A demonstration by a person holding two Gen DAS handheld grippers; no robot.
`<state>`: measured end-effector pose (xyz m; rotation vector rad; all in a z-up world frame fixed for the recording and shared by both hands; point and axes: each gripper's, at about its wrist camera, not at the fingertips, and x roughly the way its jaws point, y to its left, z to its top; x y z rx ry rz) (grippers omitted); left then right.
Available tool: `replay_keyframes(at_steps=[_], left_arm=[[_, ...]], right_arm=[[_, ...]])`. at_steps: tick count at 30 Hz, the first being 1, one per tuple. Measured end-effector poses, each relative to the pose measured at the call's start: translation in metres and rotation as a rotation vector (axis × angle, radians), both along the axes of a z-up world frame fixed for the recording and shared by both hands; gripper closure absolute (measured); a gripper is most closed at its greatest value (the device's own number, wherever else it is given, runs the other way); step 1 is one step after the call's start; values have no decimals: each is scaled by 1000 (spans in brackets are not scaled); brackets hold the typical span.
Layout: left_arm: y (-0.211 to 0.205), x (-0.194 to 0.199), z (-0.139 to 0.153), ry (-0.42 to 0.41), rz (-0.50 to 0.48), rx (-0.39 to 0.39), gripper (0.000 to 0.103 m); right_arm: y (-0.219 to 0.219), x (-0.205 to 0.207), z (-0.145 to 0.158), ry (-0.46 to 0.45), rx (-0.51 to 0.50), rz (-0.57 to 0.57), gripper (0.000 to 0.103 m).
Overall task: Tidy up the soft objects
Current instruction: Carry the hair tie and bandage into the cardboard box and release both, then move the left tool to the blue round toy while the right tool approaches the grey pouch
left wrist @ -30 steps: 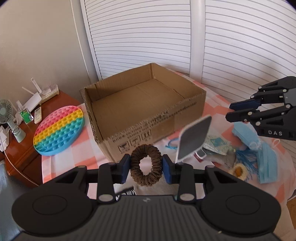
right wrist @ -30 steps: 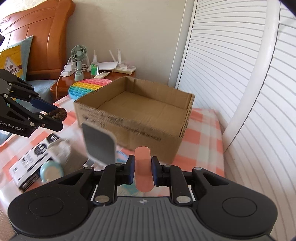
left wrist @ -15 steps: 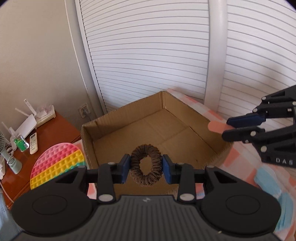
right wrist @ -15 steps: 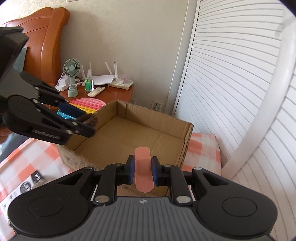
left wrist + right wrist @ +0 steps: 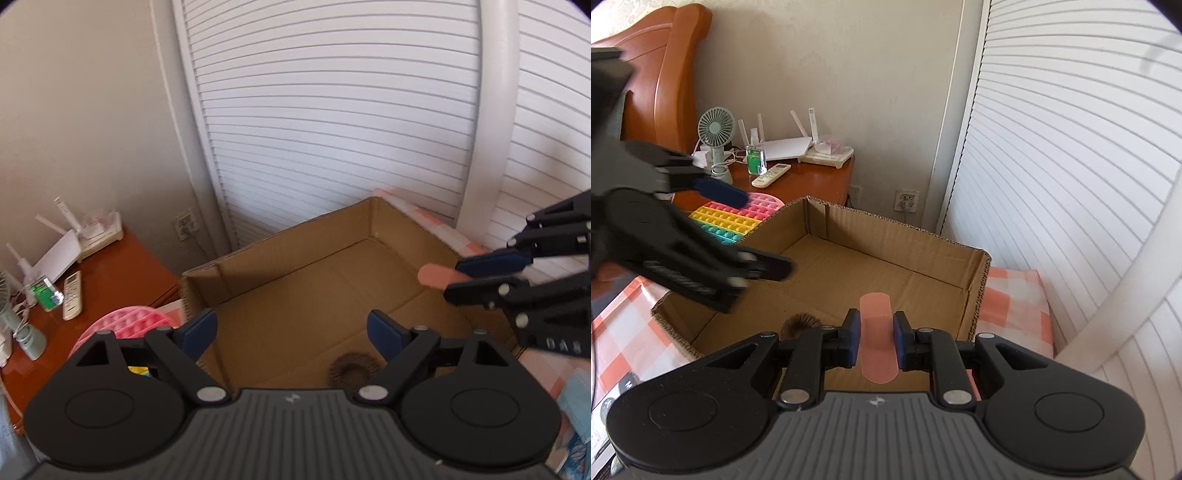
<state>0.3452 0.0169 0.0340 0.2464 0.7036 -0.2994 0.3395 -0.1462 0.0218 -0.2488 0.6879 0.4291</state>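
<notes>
An open cardboard box [image 5: 280,243] [image 5: 886,236] stands on the checked tablecloth. My left gripper [image 5: 291,330] is open and empty above the box's near side. The brown scrunchie [image 5: 352,371] lies on the box floor below it; it also shows in the right wrist view [image 5: 799,321]. My right gripper [image 5: 875,341] is shut on a pink flat soft strip [image 5: 876,339] and holds it over the box. In the left wrist view that gripper [image 5: 476,275] comes in from the right with the pink strip [image 5: 437,276] between its fingers.
A rainbow pop-it mat [image 5: 738,216] [image 5: 129,325] lies left of the box. A wooden bedside table [image 5: 798,177] holds a small fan [image 5: 716,138], a router and a remote. White slatted doors stand behind the box. Blue face masks [image 5: 576,402] lie at the right.
Both grippers have moved forward over the box. My left gripper has opened and the brown scrunchie has dropped onto the box floor. The right gripper still holds the pink strip.
</notes>
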Motion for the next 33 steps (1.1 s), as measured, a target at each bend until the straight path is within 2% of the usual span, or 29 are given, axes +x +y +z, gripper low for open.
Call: replay_keyframes(at_steps=[2, 4, 5, 6, 7, 16, 25, 29, 33], left_arm=[[11, -9, 1, -6, 10, 14, 14], [20, -19, 3, -12, 18, 24, 14], [24, -25, 4, -14, 22, 24, 13], [27, -30, 6, -15, 23, 21, 13], [30, -36, 8, -16, 21, 17, 13], [38, -101, 28, -74, 17, -23, 5], [36, -169, 18, -44, -3, -82, 3], [33, -192, 9, -35, -23, -87, 3], [30, -209, -3, -32, -21, -83, 3]], right_arm=[[6, 9, 2, -5, 14, -1, 79], [10, 17, 6, -1, 39, 1, 55], [12, 18, 8, -3, 41, -11, 31], [14, 18, 11, -14, 41, -21, 15], [15, 15, 13, -25, 44, -19, 11], [15, -34, 34, -36, 75, -30, 3], [-2, -109, 47, -87, 91, -59, 0], [-11, -138, 43, -80, 116, -75, 0], [-13, -161, 25, -53, 112, -103, 0]])
